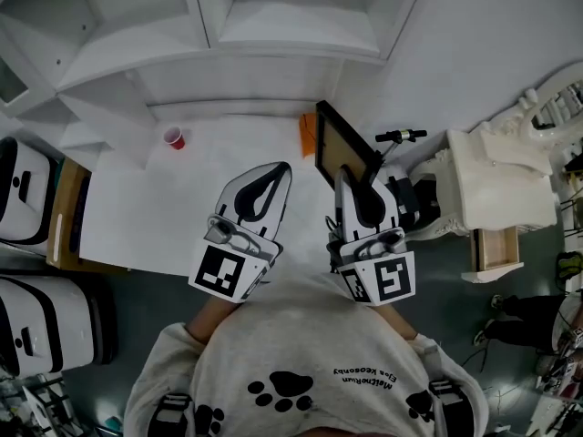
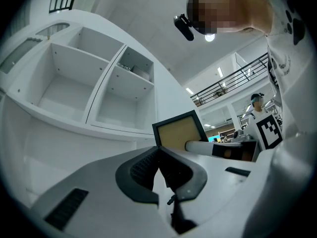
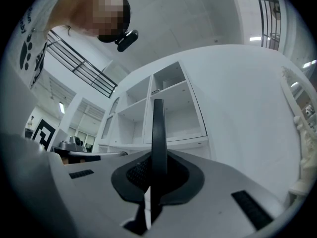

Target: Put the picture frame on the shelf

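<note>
The picture frame (image 1: 344, 142), black-edged with a tan panel, stands on edge in my right gripper (image 1: 345, 175), which is shut on its lower edge above the white table's (image 1: 137, 208) right part. In the right gripper view the frame (image 3: 158, 128) shows edge-on between the jaws of the right gripper (image 3: 159, 157), with the white shelf (image 3: 171, 103) behind it. My left gripper (image 1: 283, 167) hovers beside it to the left, shut and holding nothing. In the left gripper view, past the left gripper (image 2: 158, 150), the frame (image 2: 179, 131) faces me. The shelf's open compartments (image 1: 291, 16) lie beyond the table.
A small red cup (image 1: 174, 137) stands on the table's far left, an orange object (image 1: 308, 133) by the frame. Ornate white furniture (image 1: 501, 180) stands to the right, white cases (image 1: 23, 189) to the left. A distant person (image 2: 257, 100) shows in the left gripper view.
</note>
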